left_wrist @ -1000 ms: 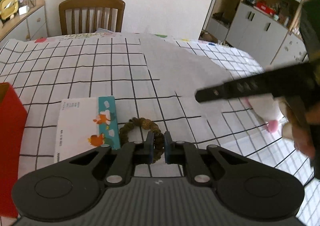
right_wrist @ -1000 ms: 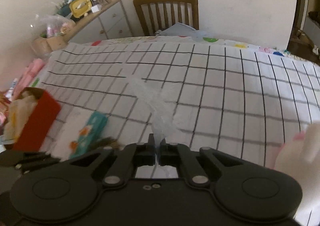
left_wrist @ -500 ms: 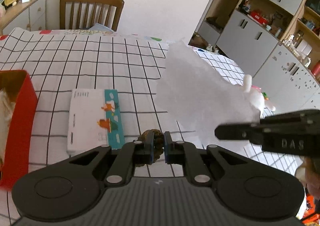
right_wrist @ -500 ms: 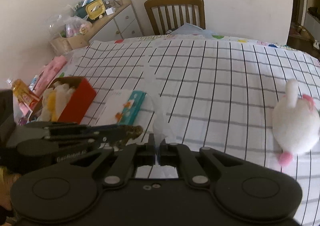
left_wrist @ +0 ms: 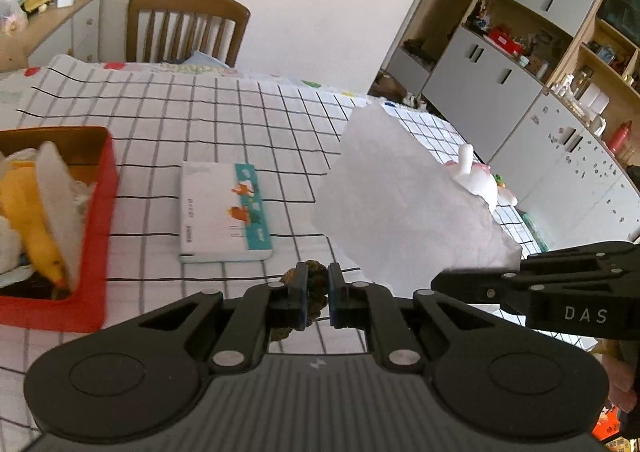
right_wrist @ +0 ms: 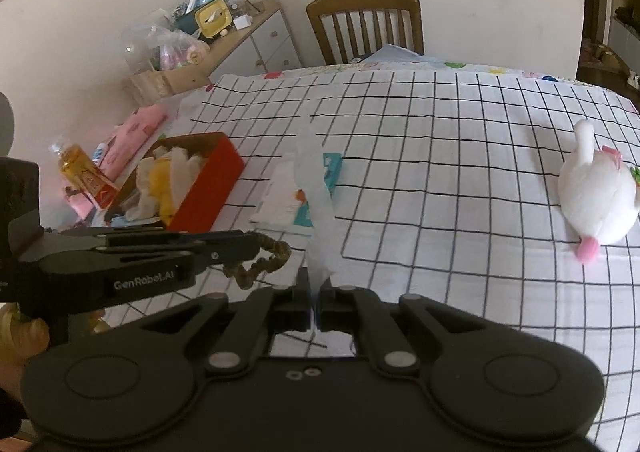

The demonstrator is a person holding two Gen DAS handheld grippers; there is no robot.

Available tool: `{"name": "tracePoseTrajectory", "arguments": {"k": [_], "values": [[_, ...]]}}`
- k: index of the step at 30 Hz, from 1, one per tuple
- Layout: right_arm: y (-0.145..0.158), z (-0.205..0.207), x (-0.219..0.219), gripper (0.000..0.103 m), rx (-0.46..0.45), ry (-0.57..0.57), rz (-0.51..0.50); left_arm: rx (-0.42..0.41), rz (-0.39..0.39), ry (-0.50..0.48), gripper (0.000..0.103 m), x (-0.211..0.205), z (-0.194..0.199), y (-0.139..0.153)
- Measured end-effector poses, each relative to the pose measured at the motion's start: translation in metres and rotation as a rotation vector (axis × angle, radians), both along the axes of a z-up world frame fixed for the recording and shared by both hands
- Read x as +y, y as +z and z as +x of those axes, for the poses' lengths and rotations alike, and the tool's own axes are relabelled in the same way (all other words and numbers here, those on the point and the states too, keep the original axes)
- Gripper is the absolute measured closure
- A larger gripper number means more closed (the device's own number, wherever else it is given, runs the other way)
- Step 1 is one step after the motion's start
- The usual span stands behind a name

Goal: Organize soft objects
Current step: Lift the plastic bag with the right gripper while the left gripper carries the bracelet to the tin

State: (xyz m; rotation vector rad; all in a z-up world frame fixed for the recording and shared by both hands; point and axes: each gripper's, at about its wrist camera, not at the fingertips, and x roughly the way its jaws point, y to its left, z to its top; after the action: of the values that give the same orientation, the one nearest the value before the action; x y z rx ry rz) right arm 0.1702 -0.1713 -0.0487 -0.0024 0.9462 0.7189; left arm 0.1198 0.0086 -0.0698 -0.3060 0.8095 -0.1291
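White tissue sheet [left_wrist: 404, 203], pinched in the right gripper [right_wrist: 315, 302], and brown braided scrunchie [right_wrist: 260, 256], clamped in the left gripper [left_wrist: 318, 288], have been lifted off the checked tablecloth [right_wrist: 440, 171]; red box [right_wrist: 208, 187] comes next, likely.

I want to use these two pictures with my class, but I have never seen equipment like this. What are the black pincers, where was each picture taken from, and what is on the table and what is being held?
No robot here: a person holds a two-fingered gripper in each hand, each carrying a wide-angle camera looking along its fingers.

One picture comes from the left gripper, shut on a brown scrunchie. The other comes from the right gripper, shut on a thin white tissue.

On the checked tablecloth lie a tissue packet, a white plush toy and a red box already holding soft items.
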Motion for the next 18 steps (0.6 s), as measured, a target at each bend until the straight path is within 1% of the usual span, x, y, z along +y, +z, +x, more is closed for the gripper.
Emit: {"name": "tracePoseTrajectory", "arguments": {"k": [8,15,18], "values": [[0.019,-0.020,0.021,0.102,-0.033,0.022,0.006,-0.045,0.024,0.035,0.093,0.031,-0.026,0.023],[0.034,-0.026,0.057,0.102,-0.049,0.099,-0.001,-0.101,0.063,0.084,0.093,0.064,-0.042,0.048],[0.039,-0.026,0.075,0.102,-0.058,0.128,-0.002,-0.123,0.092,0.109,0.093,0.080,-0.046,0.058]]}}
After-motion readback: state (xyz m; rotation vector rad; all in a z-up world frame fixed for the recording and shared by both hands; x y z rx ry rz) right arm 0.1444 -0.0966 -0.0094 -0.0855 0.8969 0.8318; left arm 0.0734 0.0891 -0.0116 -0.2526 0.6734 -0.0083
